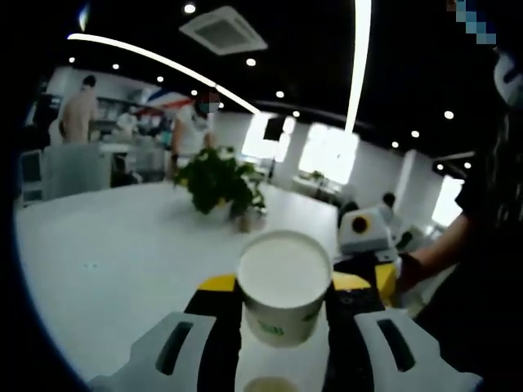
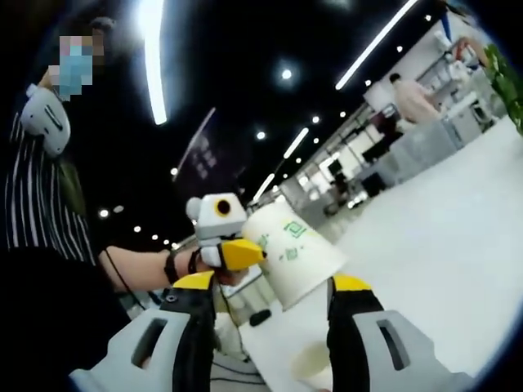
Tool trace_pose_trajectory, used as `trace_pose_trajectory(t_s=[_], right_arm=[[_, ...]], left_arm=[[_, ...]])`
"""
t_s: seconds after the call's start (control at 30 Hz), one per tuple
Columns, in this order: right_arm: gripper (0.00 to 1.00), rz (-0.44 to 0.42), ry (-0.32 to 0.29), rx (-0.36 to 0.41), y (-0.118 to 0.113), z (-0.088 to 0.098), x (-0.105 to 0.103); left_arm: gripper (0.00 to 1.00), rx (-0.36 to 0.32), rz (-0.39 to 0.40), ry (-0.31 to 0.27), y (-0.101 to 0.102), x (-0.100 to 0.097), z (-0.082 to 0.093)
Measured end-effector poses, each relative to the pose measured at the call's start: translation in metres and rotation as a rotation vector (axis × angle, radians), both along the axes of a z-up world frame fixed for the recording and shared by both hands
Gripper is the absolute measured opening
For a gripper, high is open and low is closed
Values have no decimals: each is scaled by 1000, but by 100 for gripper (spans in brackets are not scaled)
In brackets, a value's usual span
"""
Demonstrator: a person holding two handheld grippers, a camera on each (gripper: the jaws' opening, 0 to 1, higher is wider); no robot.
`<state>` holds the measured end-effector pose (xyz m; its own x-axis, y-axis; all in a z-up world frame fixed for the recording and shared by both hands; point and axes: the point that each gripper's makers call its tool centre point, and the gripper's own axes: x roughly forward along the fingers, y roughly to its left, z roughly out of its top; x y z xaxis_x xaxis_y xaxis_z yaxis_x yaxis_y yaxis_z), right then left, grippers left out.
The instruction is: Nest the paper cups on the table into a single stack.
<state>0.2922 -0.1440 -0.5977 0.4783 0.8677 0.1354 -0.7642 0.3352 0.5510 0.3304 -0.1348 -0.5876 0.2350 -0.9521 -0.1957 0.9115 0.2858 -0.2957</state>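
1. Left gripper [image 1: 283, 314]: jaws closed in on a white paper cup [image 1: 283, 290], one jaw on each side of the cup wall. Cup upright, mouth toward the camera, green print on its side.
2. Cup is lifted off the white table [image 1: 106, 261]. A second cup rim [image 1: 270, 385] sits on the table below it, at the bottom edge of the left gripper view.
3. Right gripper [image 2: 274, 306]: jaws also pinch a paper cup [image 2: 292, 253], held tilted with the base pointing up-left and the mouth down toward the gripper. Green logo visible on the side.
4. In the right gripper view, another cup mouth [image 2: 315, 365] lies low between the jaws, on the table surface [image 2: 433, 261].
5. The left gripper [image 2: 225, 237] comes into the right gripper view from the left, its yellow tip touching or just beside the tilted cup; exact contact cannot be told.
6. The right gripper [image 1: 368, 241] appears in the left gripper view, to the right of the held cup, with the person's hand [image 1: 409, 269] behind it.
7. Background: potted plant [image 1: 219, 184] on the far part of the table, people standing beyond it.
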Motion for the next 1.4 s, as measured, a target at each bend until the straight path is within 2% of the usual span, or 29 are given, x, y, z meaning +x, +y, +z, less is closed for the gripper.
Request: trace_pose_trajectory(t_s=[0.2,0.57,1.13,1.4], right_arm=[[44,24,11,25,0,2,-1],[35,37,37,98,2,11,4],[20,30,87,241,-12,20,10],[13,14,75,253,-18,22,11]], left_arm=[[39,6,-7,13,2,-4,-4],[39,-25,-4,37,9,-3,0],[39,-54,-13,48,8,-6,3],[39,-55,-15,52,8,-7,3]])
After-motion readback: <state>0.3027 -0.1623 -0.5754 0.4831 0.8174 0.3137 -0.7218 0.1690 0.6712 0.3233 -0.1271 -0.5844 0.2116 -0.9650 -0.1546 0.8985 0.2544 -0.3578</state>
